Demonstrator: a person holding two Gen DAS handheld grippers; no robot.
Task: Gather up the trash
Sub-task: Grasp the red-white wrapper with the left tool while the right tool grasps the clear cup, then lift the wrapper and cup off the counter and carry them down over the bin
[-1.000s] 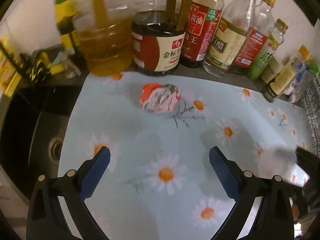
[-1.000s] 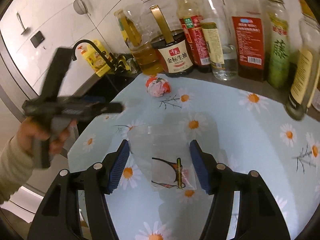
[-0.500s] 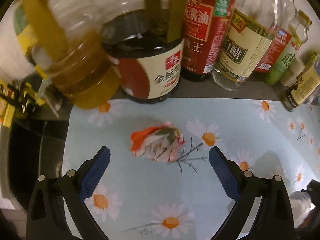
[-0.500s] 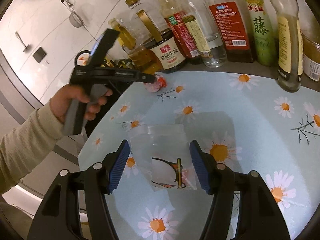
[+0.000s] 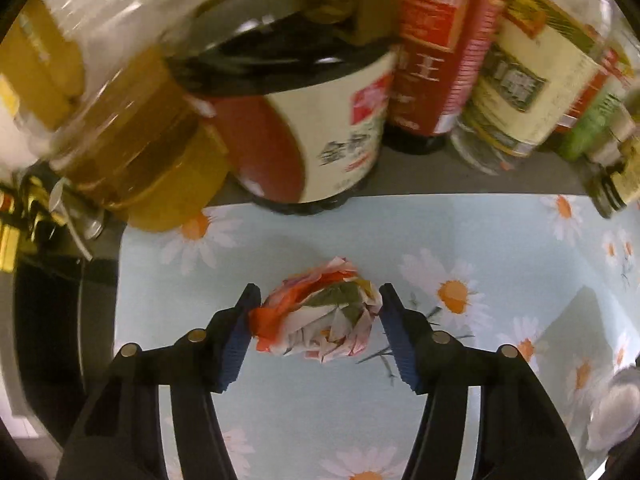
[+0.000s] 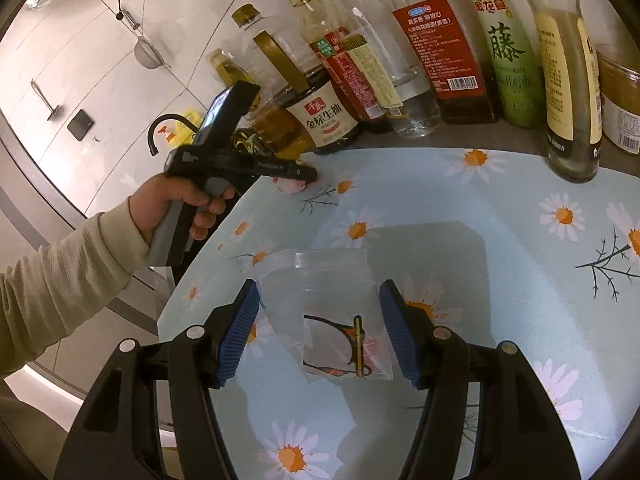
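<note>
A crumpled red, white and green wrapper (image 5: 320,320) lies on the daisy-print mat (image 5: 320,420), just in front of the big bottles. My left gripper (image 5: 316,312) points steeply down over it. Its jaws are closing, and both blue pads (image 5: 236,344) touch the wrapper's sides. In the right wrist view the left gripper (image 6: 308,174) covers most of the wrapper (image 6: 294,186). My right gripper (image 6: 316,308) is shut on a clear plastic bag (image 6: 332,312) with a printed label, held above the mat.
A dark soy sauce jug (image 5: 320,120) and an amber oil jug (image 5: 132,140) stand right behind the wrapper. More sauce bottles (image 6: 460,60) line the wall. A dark sink (image 5: 52,320) with a black faucet (image 6: 160,132) lies left of the mat. A hand (image 6: 168,204) holds the left gripper.
The left gripper moved forward and down to the wrapper, and its wide-open jaws closed onto its sides. The right gripper drifted slightly, with the plastic bag still in it.
</note>
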